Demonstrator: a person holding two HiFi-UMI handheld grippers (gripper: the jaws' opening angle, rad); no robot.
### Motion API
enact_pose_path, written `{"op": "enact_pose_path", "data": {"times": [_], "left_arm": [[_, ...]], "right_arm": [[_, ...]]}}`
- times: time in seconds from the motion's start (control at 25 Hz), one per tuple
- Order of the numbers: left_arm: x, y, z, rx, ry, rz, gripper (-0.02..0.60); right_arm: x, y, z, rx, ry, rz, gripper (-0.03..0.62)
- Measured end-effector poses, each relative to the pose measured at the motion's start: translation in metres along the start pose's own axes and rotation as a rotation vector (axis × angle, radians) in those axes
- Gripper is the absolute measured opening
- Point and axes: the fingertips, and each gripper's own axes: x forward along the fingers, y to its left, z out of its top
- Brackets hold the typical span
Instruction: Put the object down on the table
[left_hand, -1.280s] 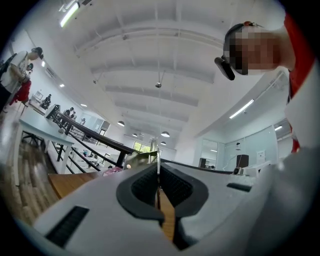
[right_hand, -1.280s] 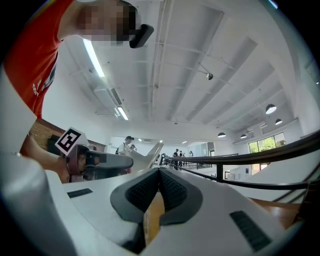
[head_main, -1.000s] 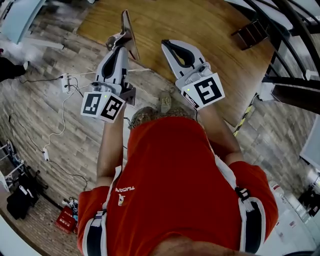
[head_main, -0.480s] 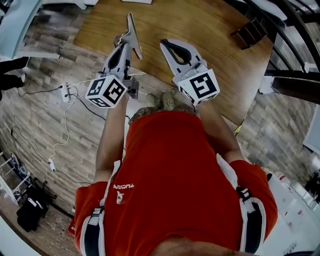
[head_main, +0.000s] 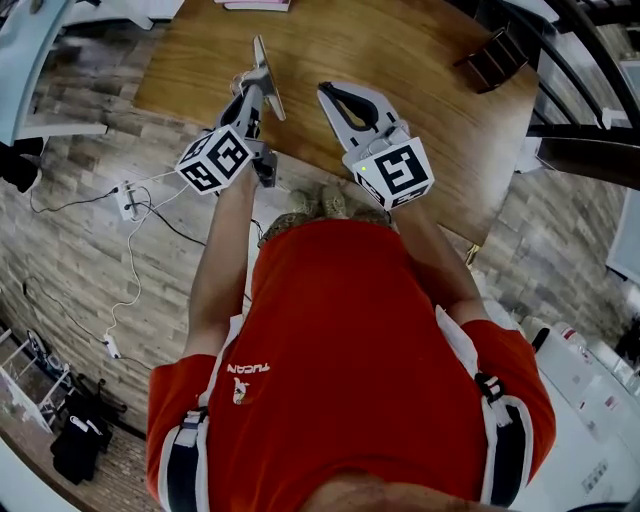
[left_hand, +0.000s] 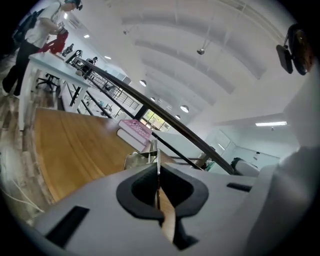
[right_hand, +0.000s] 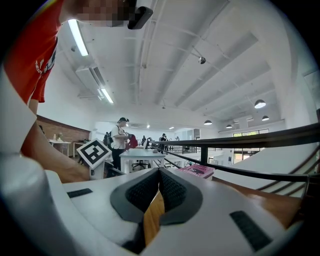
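Clamped on a thin flat object (head_main: 262, 62), the left hand-held gripper (head_main: 255, 88) is held out over the near part of a wooden bench (head_main: 420, 60), its dark pads pressed against both faces of the sheet. In the left gripper view the left hand-held gripper (left_hand: 156, 172) shows the thin flat object (left_hand: 155, 150) edge-on, rising past the jaw tips; whether its far end touches the bench (left_hand: 75, 145) cannot be told. Just beside it, the right hand-held gripper (head_main: 332, 96) hovers over the same bench with its jaws pressed together on nothing, as the right gripper view confirms, where the right hand-held gripper (right_hand: 159, 174) has its ribbed pads meeting above the bench (right_hand: 280, 205). Each tool carries a marker cube (head_main: 216, 160), the right one's (head_main: 396, 172) facing the head camera. Farther out, a pink book (head_main: 256, 4) lies at the bench's far edge, also seen from the left gripper (left_hand: 134, 128) and the right gripper (right_hand: 196, 171), and a dark object (head_main: 497, 58) sits toward the far right corner. A dark railing (right_hand: 240, 139) runs behind the bench. The person's red shirt (head_main: 350, 370) fills the lower head view, with shoes (head_main: 320, 204) on the plank floor and a power strip (head_main: 127, 196) with white cables to the left.
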Motion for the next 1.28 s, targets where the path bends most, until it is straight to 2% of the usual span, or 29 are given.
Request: {"op": "enact_pose_path", "data": {"times": [0.16, 0.64, 0.88, 1.16, 1.28], "left_arm": [[0.019, 0.015, -0.011, -0.063, 0.065, 0.031, 0.009], [0.047, 0.041, -0.032, -0.117, 0.200, 0.089, 0.009], [0.054, 0.049, -0.039, -0.186, 0.222, 0.102, 0.011], [0.057, 0.055, -0.042, -0.194, 0.239, 0.119, 0.014], [0.056, 0.058, -0.045, -0.198, 0.248, 0.121, 0.053]], "right_arm": [[0.005, -0.006, -0.005, 0.006, 0.017, -0.008, 0.025], [0.010, -0.020, -0.011, 0.026, 0.032, -0.024, 0.025], [0.010, -0.025, -0.012, 0.040, 0.028, -0.024, 0.025], [0.012, -0.032, -0.010, 0.050, 0.020, -0.023, 0.025], [0.013, -0.032, -0.011, 0.053, 0.019, -0.019, 0.025]]}}
